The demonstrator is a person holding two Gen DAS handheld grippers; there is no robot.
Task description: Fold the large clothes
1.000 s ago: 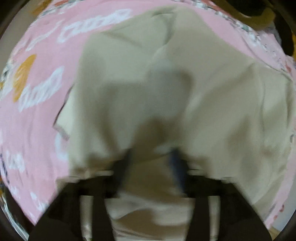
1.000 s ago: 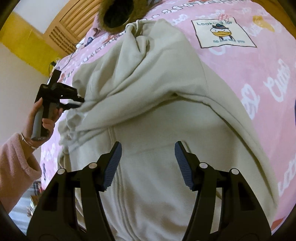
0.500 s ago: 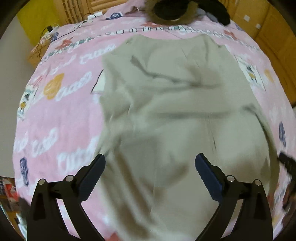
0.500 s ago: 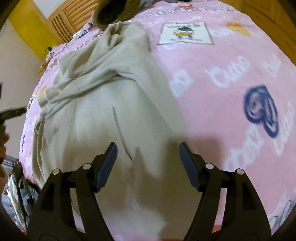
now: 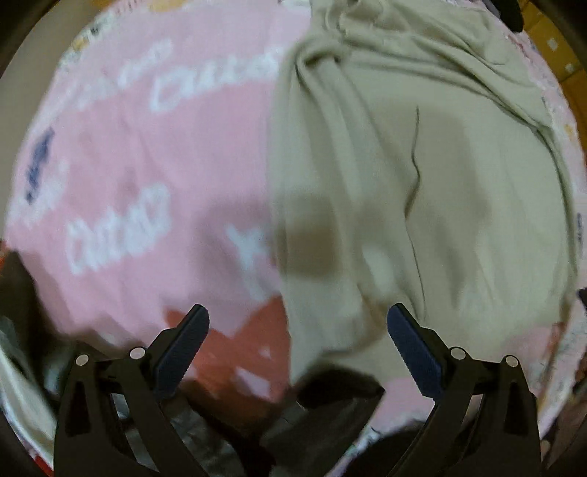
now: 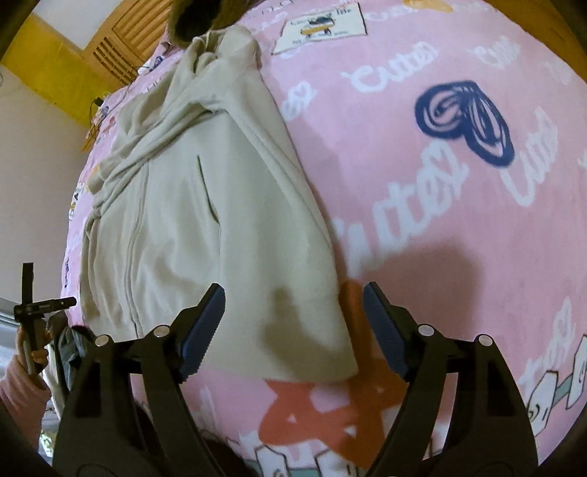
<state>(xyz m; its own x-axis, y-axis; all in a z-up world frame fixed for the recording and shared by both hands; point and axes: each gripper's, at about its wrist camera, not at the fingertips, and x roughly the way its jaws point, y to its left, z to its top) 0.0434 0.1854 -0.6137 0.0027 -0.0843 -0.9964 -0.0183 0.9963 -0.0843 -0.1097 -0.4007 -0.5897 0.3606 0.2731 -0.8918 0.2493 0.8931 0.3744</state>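
Left wrist view: I look straight down past my left gripper (image 5: 297,332); the picture is smeared.
Left jaws: spread as wide as they go, having just been opening, with nothing clamped; under the gap lie bedspread and the hoodie's bottom left corner.
Hoodie, left view: the beige zip hoodie (image 5: 422,165) fills the frame from 12 round to 4 o'clock, front up, a dark pocket slit running down its middle, bunched folds at 12.
Bedspread, left view: the pink bedspread (image 5: 154,146) covers 8 to 12 o'clock; its white script is too blurred for me to read for certain, and a red-orange motif sits at 6.

Right wrist view: I look down at a slant past my right gripper (image 6: 293,323).
Right jaws: apart and just been widening; the hoodie's lower right hem corner lies under the gap, and I see no pad pressing on it.
Hoodie, right view: the garment (image 6: 205,190) lies flat from 6 up to 11 o'clock, zip closed, hood end at 11.
Writing: white script reading roughly "Cutee" repeats from 12 to 4; a cartoon patch (image 6: 323,25) at 12 carries small text I cannot read.
Other hand: at 9 o'clock the person's left hand (image 6: 33,348), in a pink sleeve, holds the other gripper's handle.
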